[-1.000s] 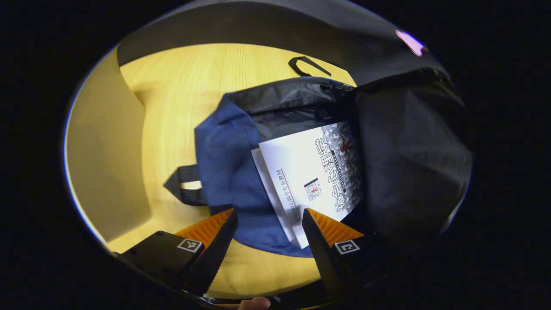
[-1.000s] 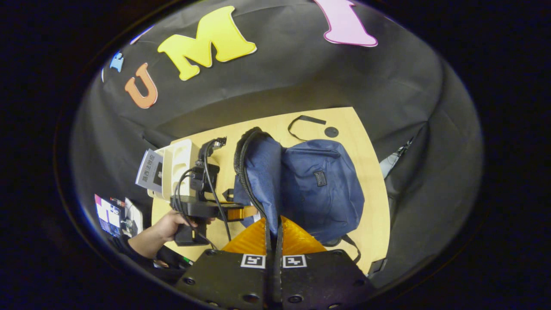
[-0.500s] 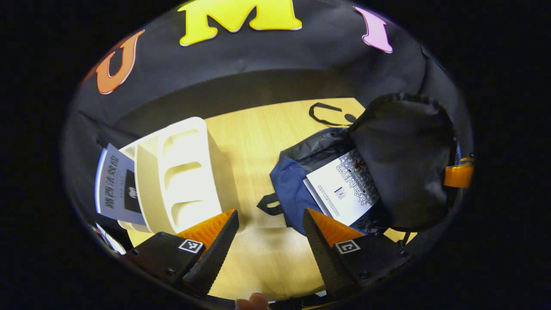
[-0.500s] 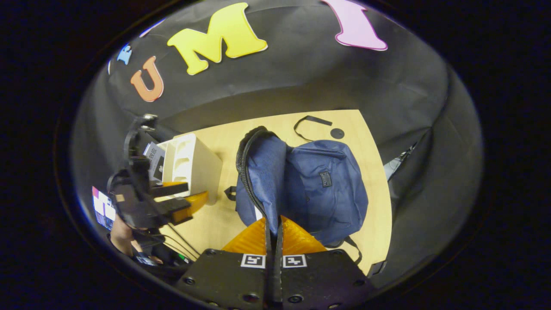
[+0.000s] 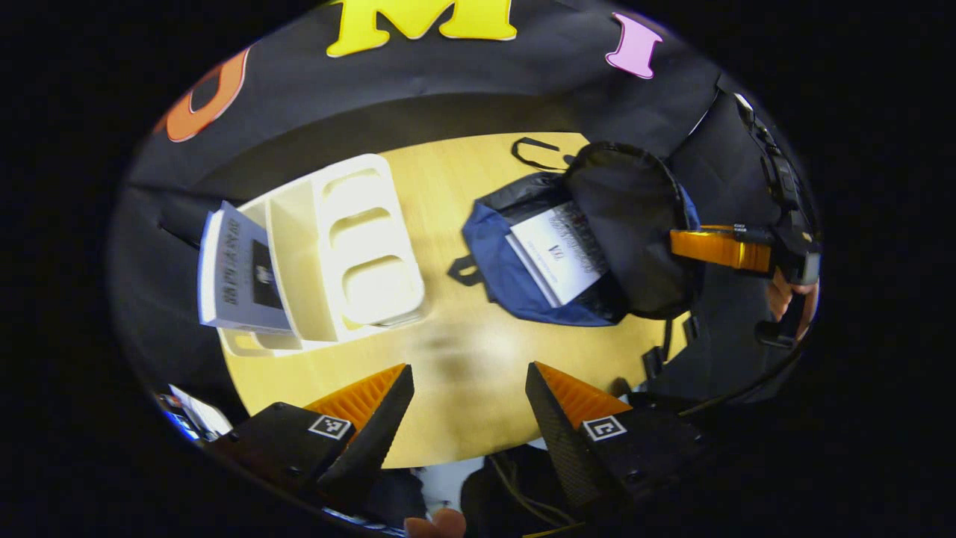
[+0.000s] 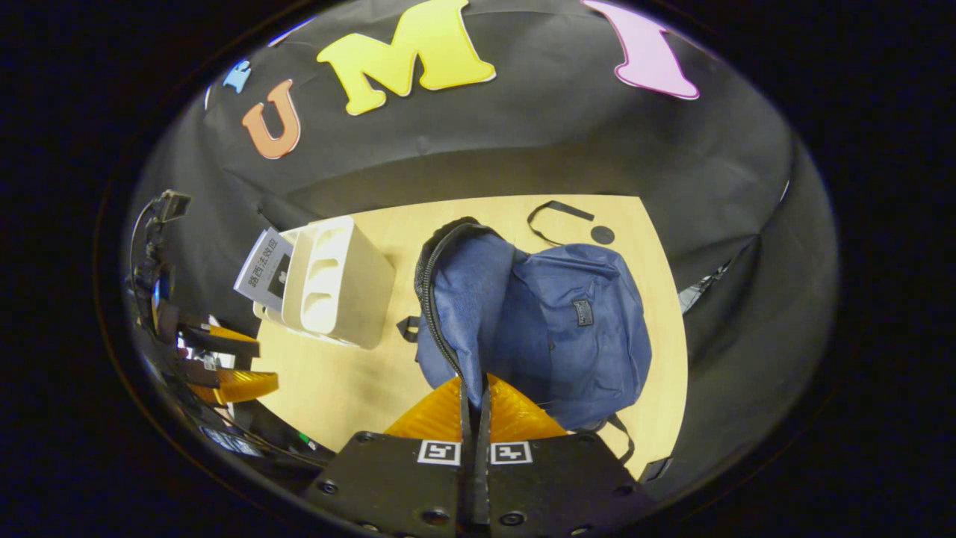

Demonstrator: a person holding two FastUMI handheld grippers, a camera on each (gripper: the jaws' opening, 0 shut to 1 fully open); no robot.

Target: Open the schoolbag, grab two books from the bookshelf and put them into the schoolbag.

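The dark-blue fabric schoolbag [image 5: 515, 276] is lying open on the pale wooden table [image 5: 463, 351], a white-covered book [image 5: 556, 254] sitting inside it. The right gripper [image 6: 475, 388] is pinching the bag's raised black-lined flap [image 5: 635, 224], jaws pressed together on it. The left gripper [image 5: 467, 385] is hovering over the table's near edge, jaws spread (holding nothing). Another book [image 5: 239, 273] is leaning in the cream plastic bookshelf [image 5: 351, 246].

I can see print on the book [image 5: 559, 251] in the bag [image 5: 515, 276] and on the book [image 5: 240, 278] at the shelf [image 5: 351, 246], but both are too small to read. Square black-and-white markers sit on my tongs; the patch [image 6: 582, 311] on the bag is illegible.
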